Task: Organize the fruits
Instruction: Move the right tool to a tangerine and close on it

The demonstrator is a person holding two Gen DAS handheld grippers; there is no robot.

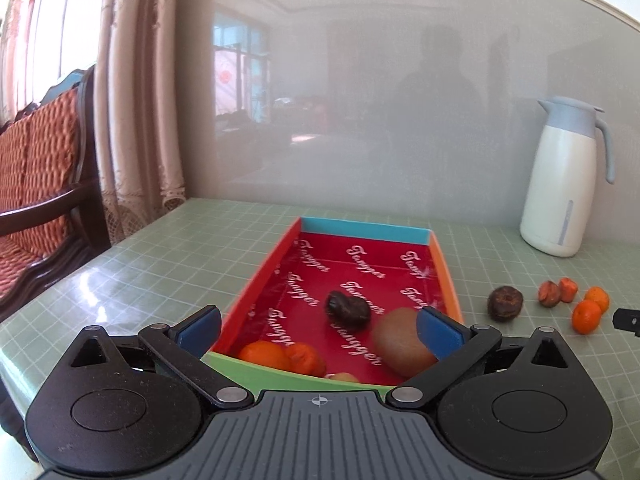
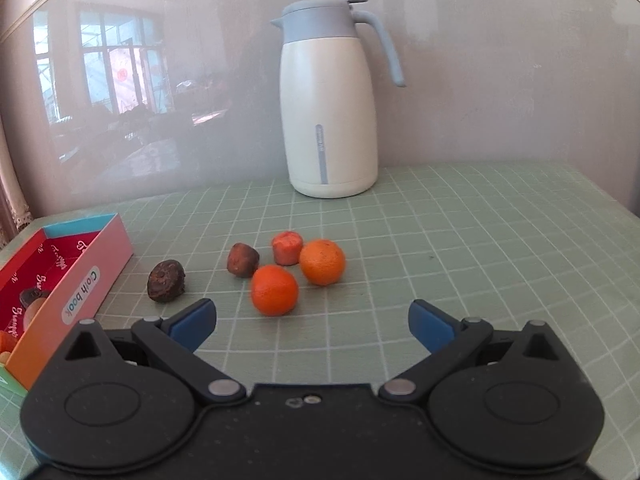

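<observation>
A shallow box (image 1: 445, 276) with a red lining sits on the table; it also shows in the right wrist view (image 2: 86, 276). Inside lie a brown kiwi (image 1: 402, 342), a dark dried fruit (image 1: 347, 309) and two orange fruits (image 1: 266, 355). My left gripper (image 1: 318, 326) is open above the box's near end, empty. On the table right of the box lie a dark fruit (image 2: 166, 281), a brown piece (image 2: 243, 260), a reddish piece (image 2: 286, 247) and two oranges (image 2: 275, 290) (image 2: 322, 261). My right gripper (image 2: 312, 322) is open, just short of the nearer orange.
A white jug with a blue-grey lid and handle (image 2: 330, 120) stands at the back of the green gridded table (image 2: 480, 260), against a glossy wall. A wooden chair with a red cushion (image 1: 36, 184) and a curtain stand off the table's left edge.
</observation>
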